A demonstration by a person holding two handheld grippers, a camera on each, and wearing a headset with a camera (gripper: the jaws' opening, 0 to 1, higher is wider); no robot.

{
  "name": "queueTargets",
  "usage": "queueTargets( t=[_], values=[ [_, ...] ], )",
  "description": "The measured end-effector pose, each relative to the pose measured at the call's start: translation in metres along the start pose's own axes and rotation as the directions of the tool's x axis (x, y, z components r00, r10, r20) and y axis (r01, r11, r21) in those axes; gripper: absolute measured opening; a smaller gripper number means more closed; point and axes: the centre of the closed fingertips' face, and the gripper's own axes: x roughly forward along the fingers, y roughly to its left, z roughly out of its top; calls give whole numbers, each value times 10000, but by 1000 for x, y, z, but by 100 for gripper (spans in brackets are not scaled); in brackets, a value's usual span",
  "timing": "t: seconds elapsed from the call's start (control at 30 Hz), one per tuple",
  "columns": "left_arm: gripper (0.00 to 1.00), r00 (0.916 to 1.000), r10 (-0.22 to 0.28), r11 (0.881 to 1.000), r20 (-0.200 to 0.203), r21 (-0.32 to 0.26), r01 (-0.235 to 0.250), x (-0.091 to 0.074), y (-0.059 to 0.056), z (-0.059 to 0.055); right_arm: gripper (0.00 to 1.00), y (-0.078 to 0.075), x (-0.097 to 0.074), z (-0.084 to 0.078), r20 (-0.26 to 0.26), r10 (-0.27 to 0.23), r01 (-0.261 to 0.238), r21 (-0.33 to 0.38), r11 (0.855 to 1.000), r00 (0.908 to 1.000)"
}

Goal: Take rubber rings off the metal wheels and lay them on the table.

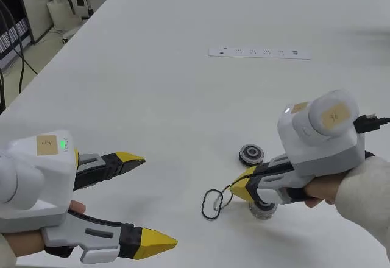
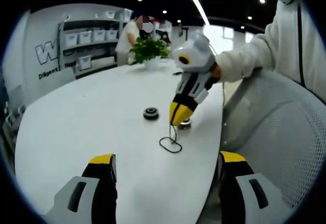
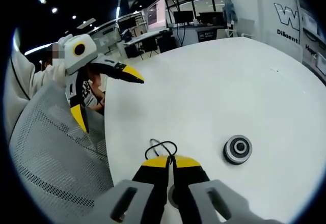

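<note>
Head view has the right claw (image 1: 237, 190) shut, pinching one end of a thin rubber ring (image 1: 213, 204) whose limp loop lies on the counter (image 1: 183, 97) beside a metal wheel (image 1: 263, 210). It looks light, floppy and stretchy, so a pinch anywhere should hold. The left claw (image 1: 158, 200) gapes empty. A second wheel (image 1: 251, 154) sits near, its ring on.

The counter (image 1: 183, 85) is plain white. The left claw (image 1: 158, 200) and the right claw (image 1: 236, 189) have yellow tips, black jaws and white-grey bodies. The rubber ring (image 1: 213, 205) is black; the wheel (image 1: 251, 154) is black with a silver hub.
</note>
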Motion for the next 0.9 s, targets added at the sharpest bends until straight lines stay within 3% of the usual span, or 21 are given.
queueTargets(
  t=[0.9],
  values=[
    [81,9996,-93,10000,-285,11,93,0,-1,-7,0,-18,-5,0,232,-561,557,196,9983,9982]
  ],
)
